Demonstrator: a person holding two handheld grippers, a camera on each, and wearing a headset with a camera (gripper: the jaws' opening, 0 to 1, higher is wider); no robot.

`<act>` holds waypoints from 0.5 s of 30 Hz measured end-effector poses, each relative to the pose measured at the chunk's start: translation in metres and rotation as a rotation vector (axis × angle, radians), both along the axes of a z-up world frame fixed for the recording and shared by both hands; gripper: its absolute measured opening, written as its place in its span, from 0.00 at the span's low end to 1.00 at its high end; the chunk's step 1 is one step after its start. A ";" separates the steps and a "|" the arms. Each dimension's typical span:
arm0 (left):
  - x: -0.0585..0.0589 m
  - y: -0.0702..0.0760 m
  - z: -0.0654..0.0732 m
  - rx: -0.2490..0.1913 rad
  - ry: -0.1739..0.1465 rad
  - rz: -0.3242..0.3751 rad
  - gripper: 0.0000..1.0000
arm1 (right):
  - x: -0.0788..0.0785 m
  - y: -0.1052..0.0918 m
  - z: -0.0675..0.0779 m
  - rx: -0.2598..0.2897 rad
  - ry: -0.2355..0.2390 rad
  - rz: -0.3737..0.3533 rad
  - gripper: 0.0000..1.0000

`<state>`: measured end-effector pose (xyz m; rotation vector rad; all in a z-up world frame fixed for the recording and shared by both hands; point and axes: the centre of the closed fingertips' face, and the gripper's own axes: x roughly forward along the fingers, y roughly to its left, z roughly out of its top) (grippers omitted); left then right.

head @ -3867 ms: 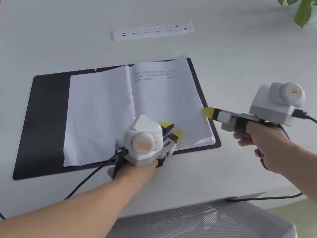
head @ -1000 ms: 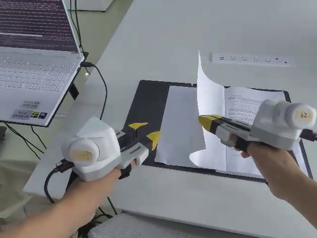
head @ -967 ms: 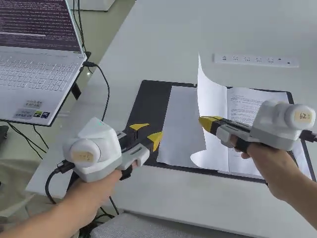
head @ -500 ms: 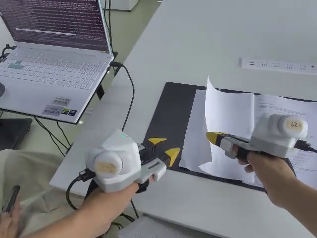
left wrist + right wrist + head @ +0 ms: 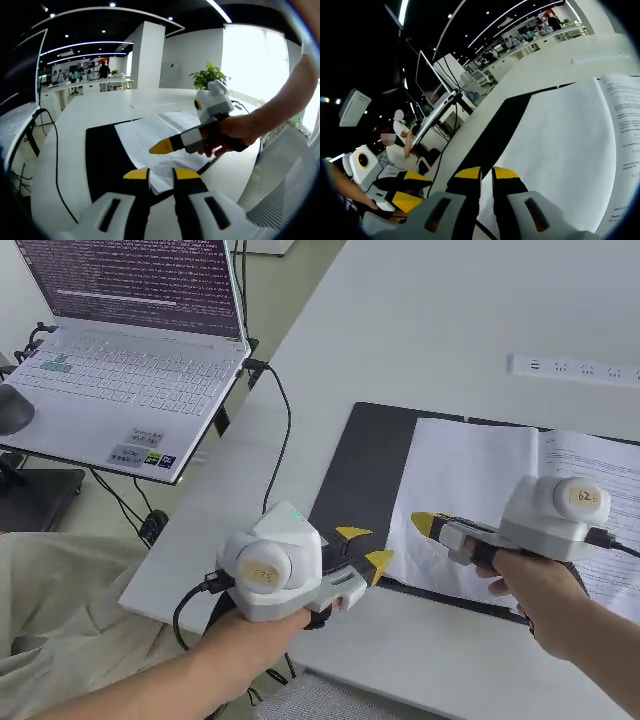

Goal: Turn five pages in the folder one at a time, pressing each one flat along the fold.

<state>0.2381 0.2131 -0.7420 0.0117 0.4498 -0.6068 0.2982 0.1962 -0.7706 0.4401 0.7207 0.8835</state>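
Nearest, the left gripper [image 5: 366,546] is hovering off the folder's near left corner, its jaws standing apart and gripping nothing. Just beyond, the right gripper [image 5: 422,523] is reaching over the near left edge of a blank white page [image 5: 470,480], with its jaws drawn almost together; whether they are pinching the paper I cannot tell. The page is lying nearly flat across the open black folder [image 5: 352,475], beside a printed sheet [image 5: 600,460]. The folder is resting on the white table [image 5: 430,330], with a power strip [image 5: 575,370] lying farther back.
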 end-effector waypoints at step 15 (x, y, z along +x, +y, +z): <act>0.029 -0.028 -0.064 0.080 0.105 -0.031 0.04 | 0.035 -0.092 0.010 0.048 0.019 -0.173 0.00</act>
